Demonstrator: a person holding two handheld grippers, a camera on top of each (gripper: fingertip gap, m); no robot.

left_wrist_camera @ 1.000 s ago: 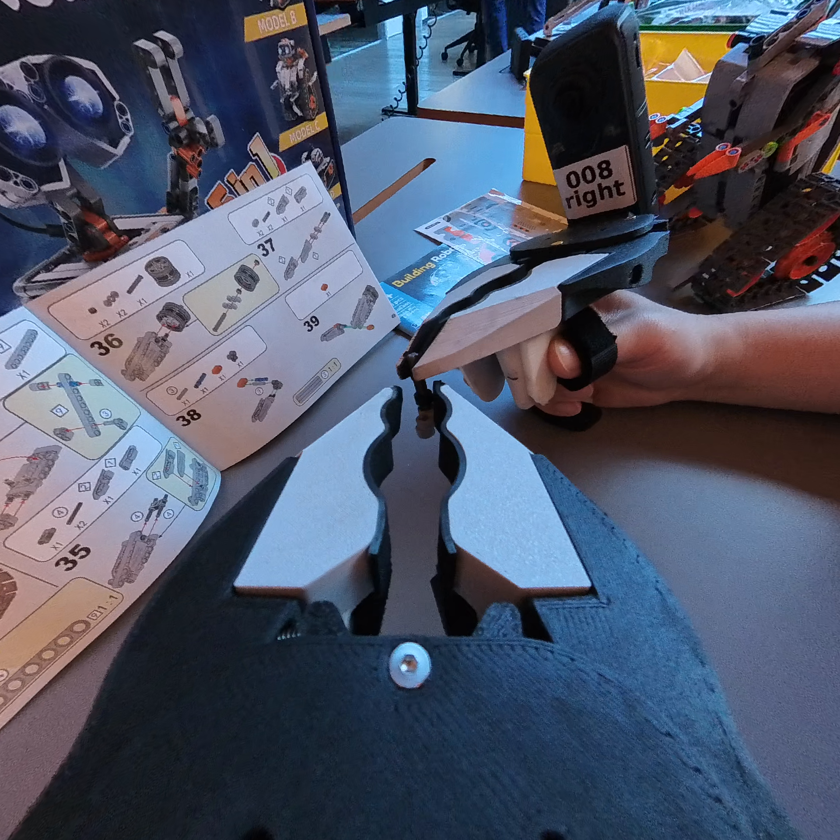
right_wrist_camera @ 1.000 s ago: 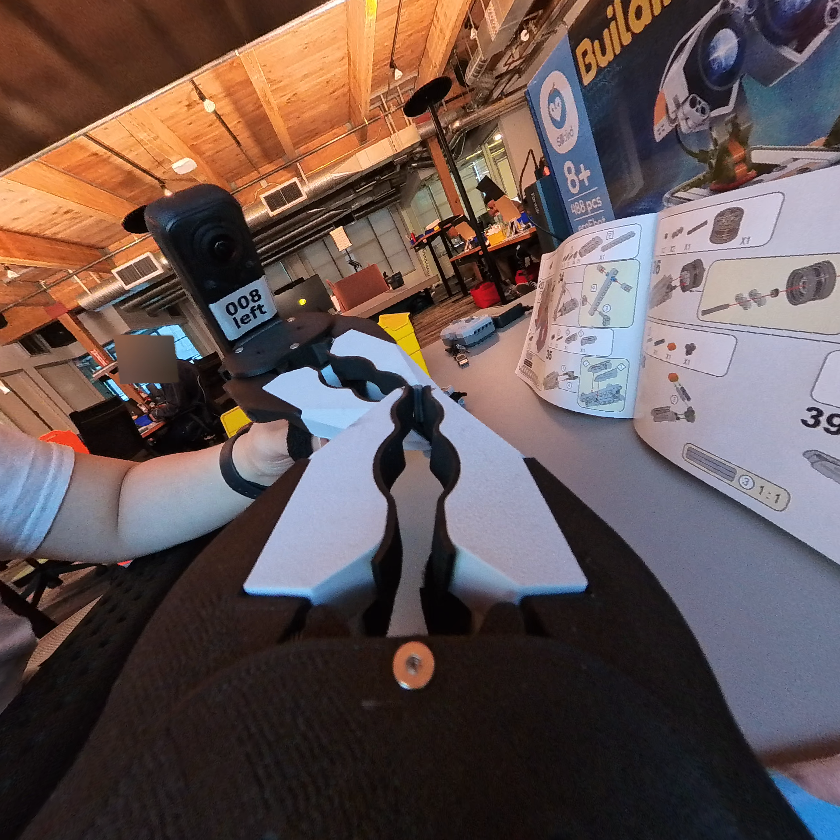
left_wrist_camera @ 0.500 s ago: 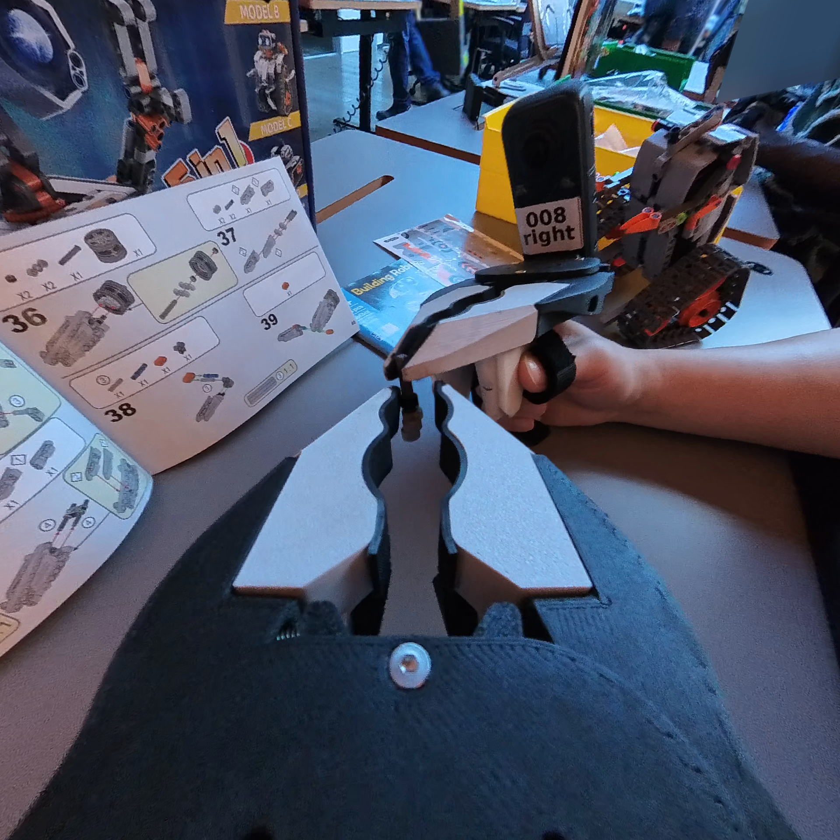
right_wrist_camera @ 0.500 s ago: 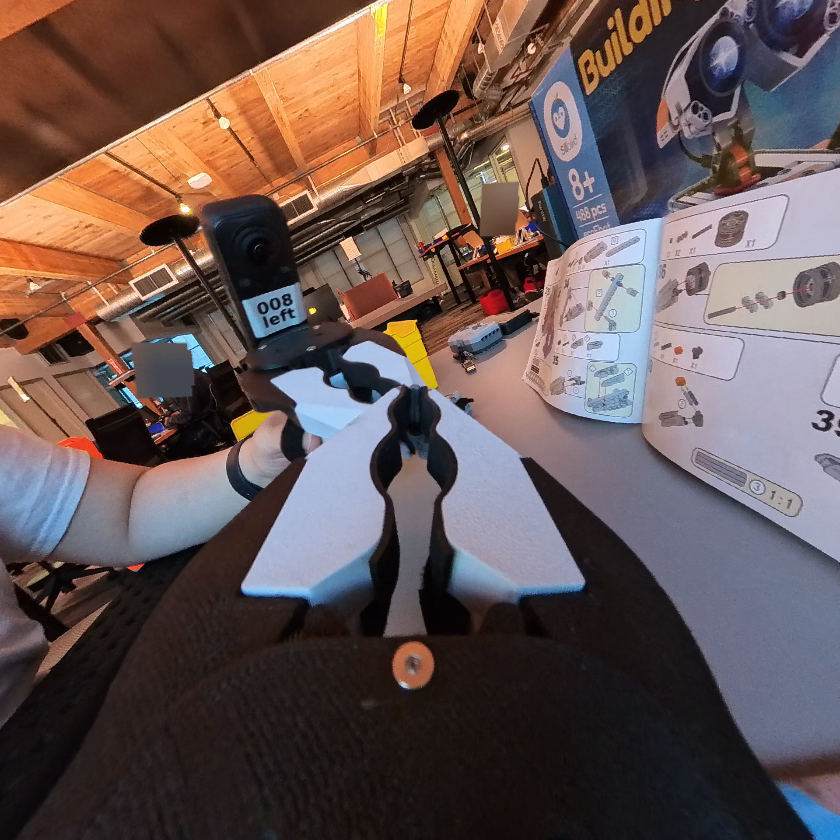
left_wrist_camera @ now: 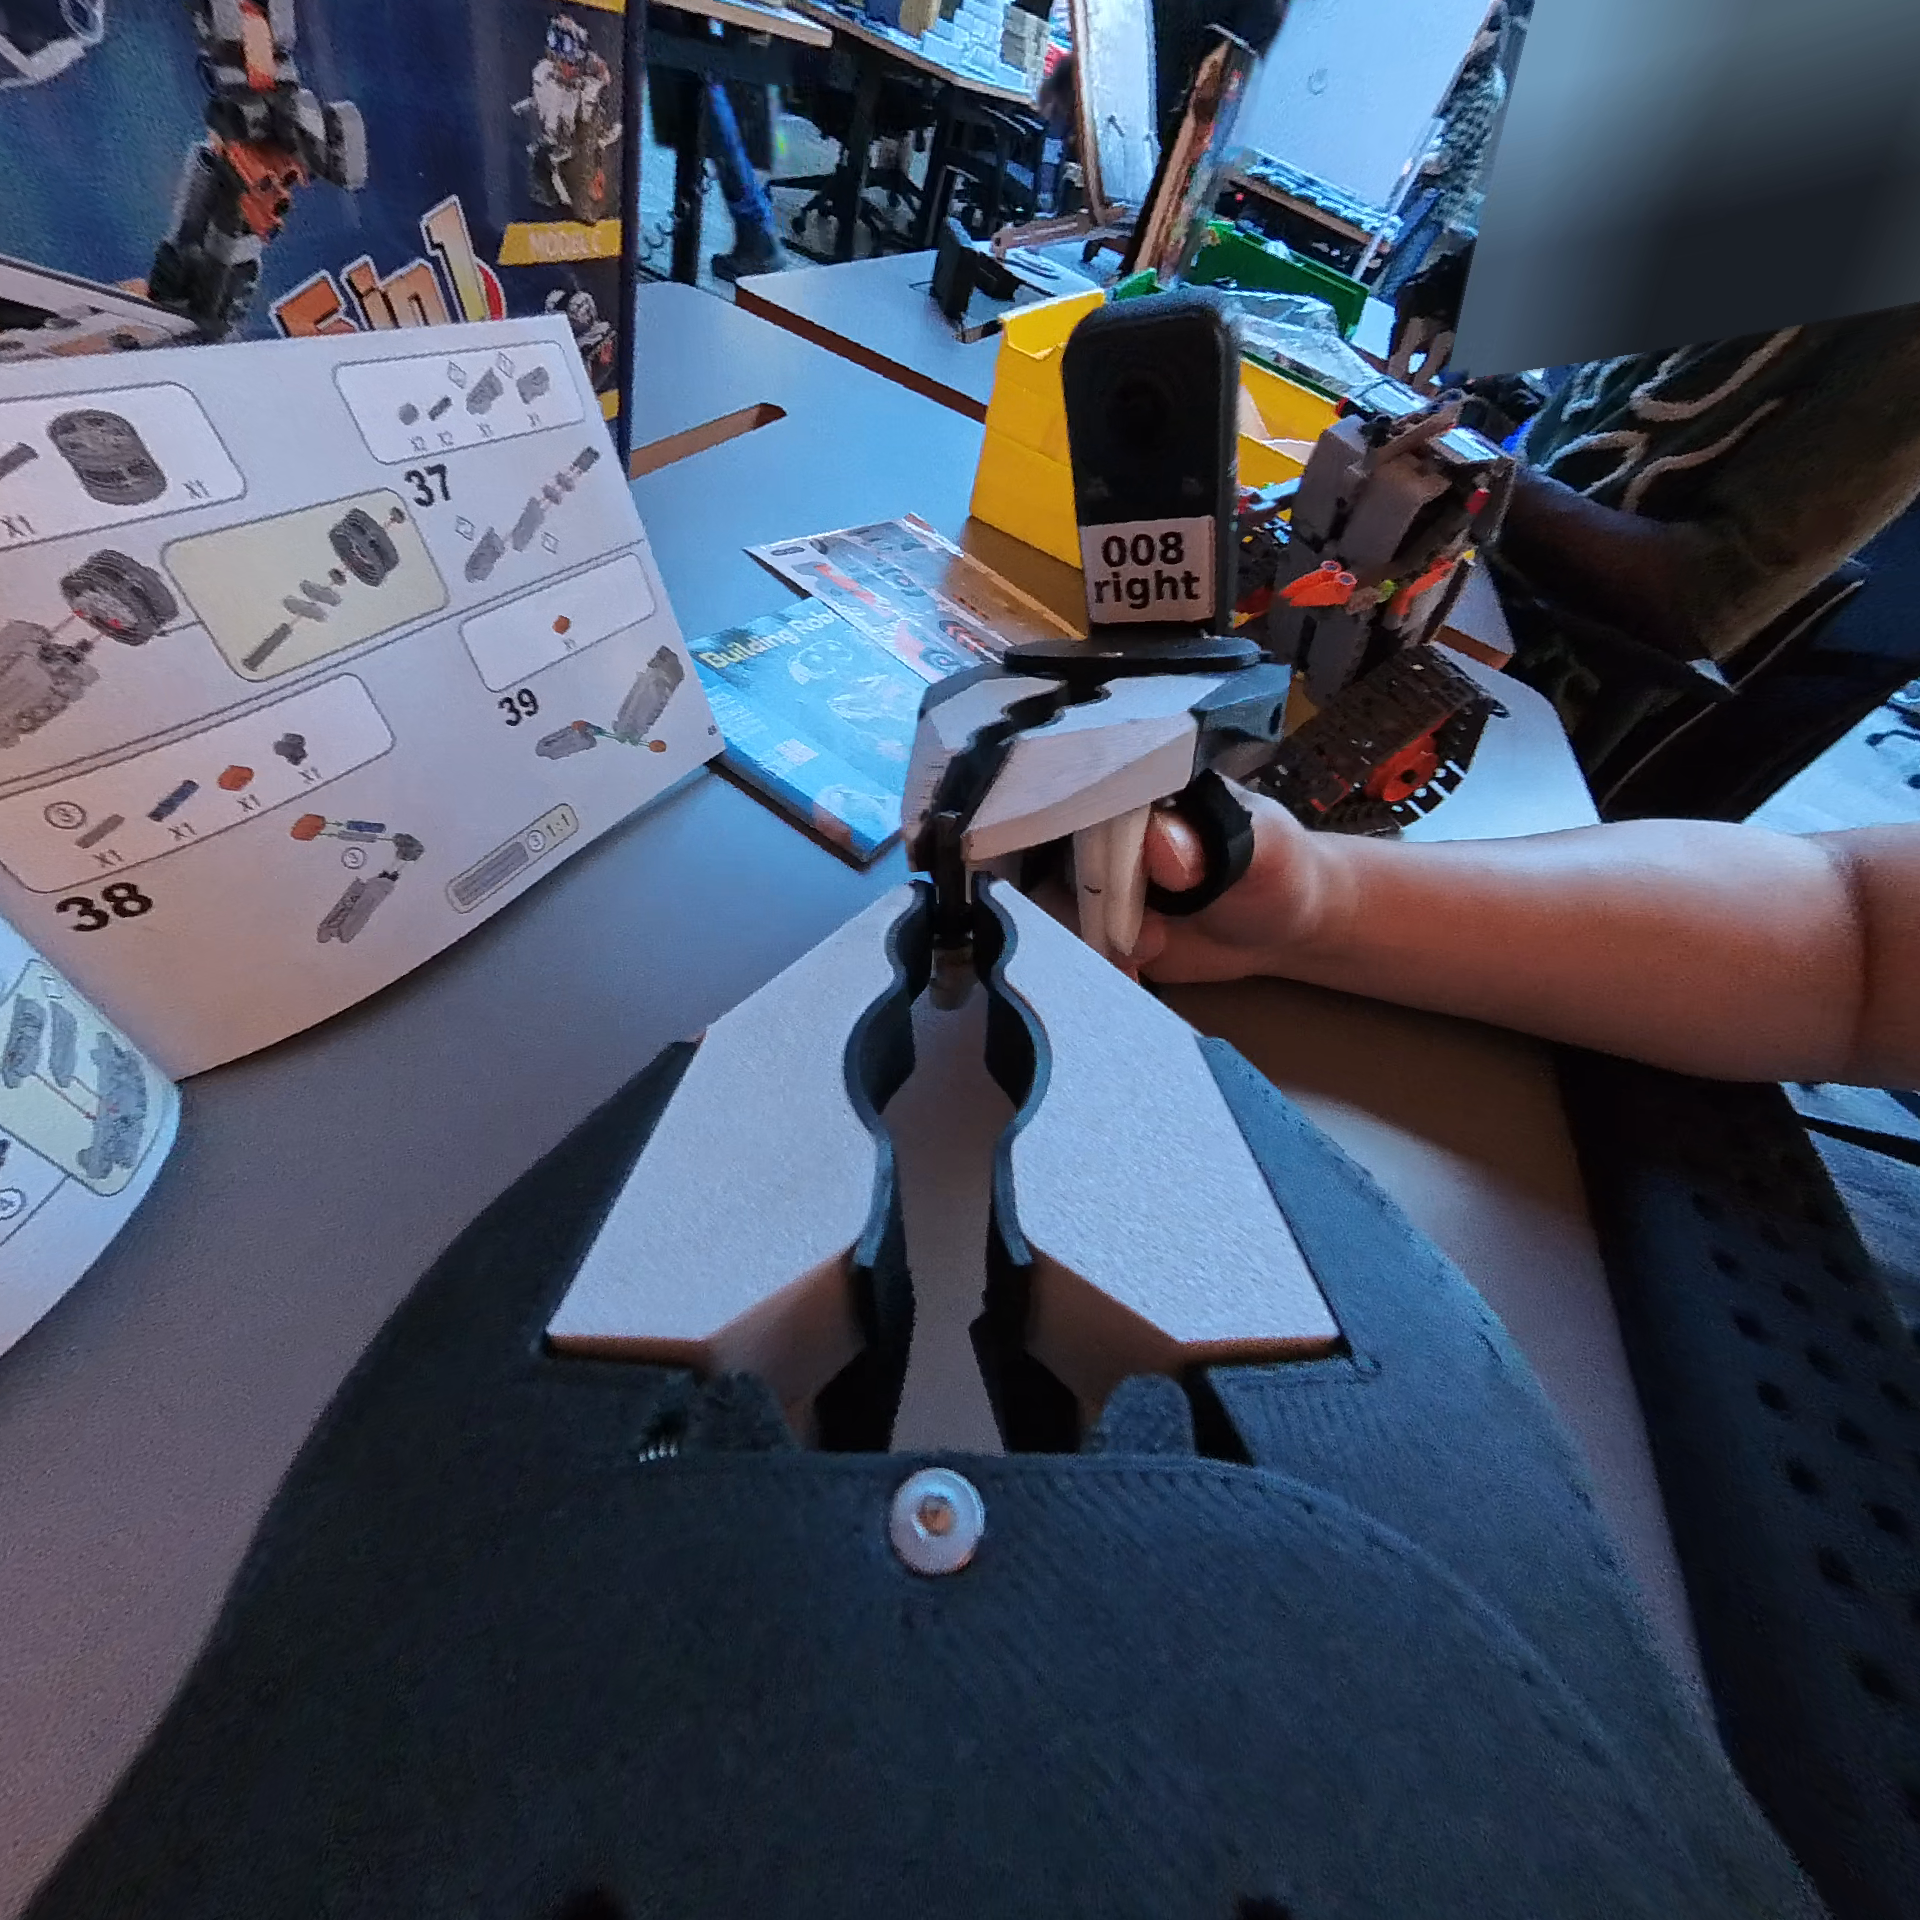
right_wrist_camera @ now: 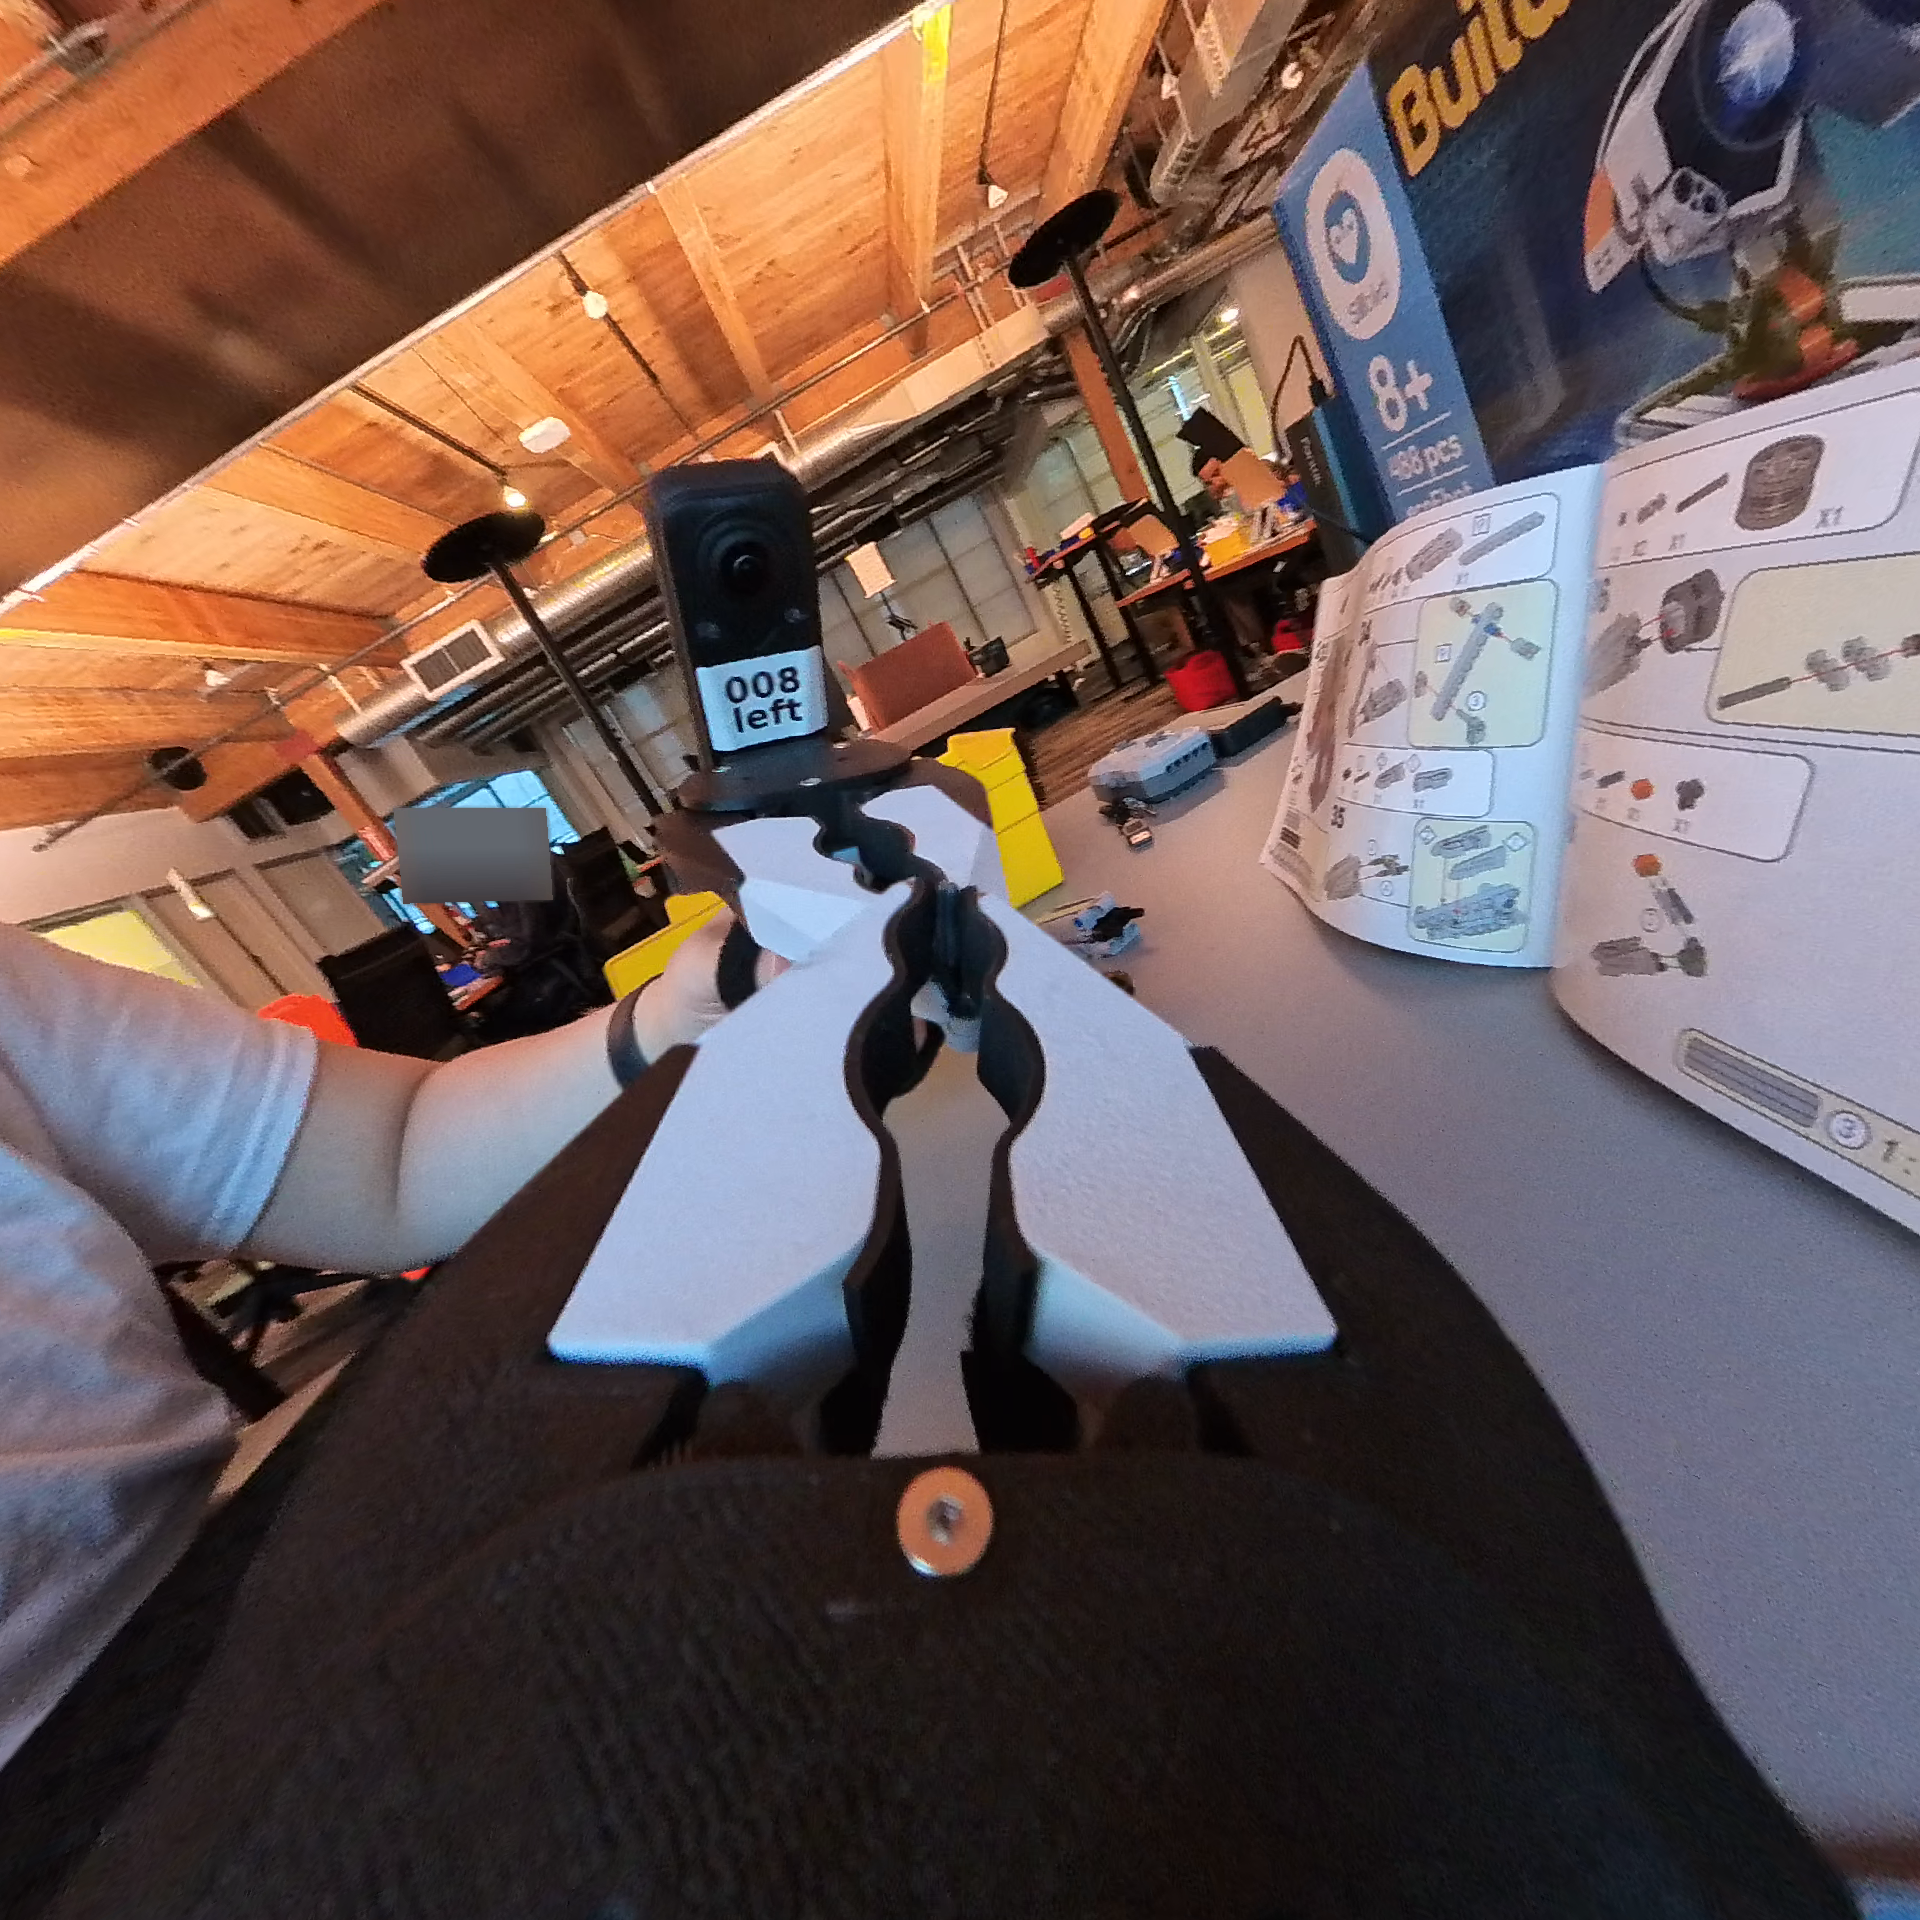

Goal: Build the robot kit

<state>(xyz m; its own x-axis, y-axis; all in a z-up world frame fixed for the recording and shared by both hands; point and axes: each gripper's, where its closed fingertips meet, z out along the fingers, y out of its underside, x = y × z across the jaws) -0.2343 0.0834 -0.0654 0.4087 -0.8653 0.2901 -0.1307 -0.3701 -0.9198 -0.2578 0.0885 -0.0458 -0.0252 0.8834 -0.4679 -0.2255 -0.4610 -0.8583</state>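
Grippers' jaws pinch small dark-and-grey piece (left_wrist_camera: 950,940); labels unquoted.

— What colours are on the left gripper (left_wrist_camera: 948,902)?

— Pale grey finger plates with black wavy inner edges, on a dark, ribbed body. The right gripper (left_wrist_camera: 940,831) matches it, and the small part (left_wrist_camera: 948,961) between the tips is black with a light grey end.

— And the booklet (left_wrist_camera: 312,644)?

— White pages with grey drawings, pale yellow panels and small orange dots (the numbers are black). The box (left_wrist_camera: 312,156) behind is deep blue with orange and yellow lettering.

— Anything brighter?

— A yellow bin (left_wrist_camera: 1023,457), and a grey and black model (left_wrist_camera: 1382,623) with orange bits. The table (left_wrist_camera: 520,1039) is plain grey.
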